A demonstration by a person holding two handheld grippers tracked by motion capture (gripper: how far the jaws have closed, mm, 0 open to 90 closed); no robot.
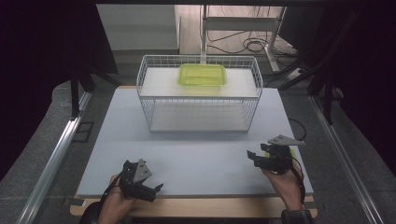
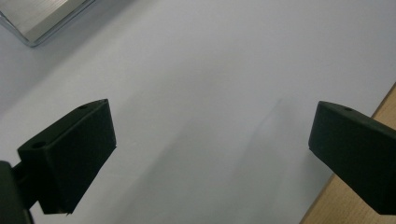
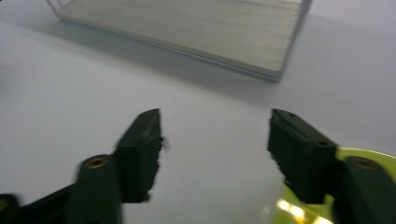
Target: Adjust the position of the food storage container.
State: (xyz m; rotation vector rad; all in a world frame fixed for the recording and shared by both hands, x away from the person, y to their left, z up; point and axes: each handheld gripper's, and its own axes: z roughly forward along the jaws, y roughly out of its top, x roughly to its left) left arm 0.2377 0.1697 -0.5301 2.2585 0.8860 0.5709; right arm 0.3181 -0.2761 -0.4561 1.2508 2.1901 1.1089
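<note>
Claws both spread wide and empty, low over the near edge of the counter [image 1: 187, 154].

My right claw [image 1: 256, 157] sits just beside a yellow-green lid [image 3: 327, 205] near the counter's right edge; the matching yellow-green container [image 1: 202, 74] rests on the upper shelf of the wire basket rack [image 1: 198, 123], well apart. My left claw [image 1: 156, 188] hovers over bare surface. Closing off-centre could skid the thin lid off the counter.
</note>
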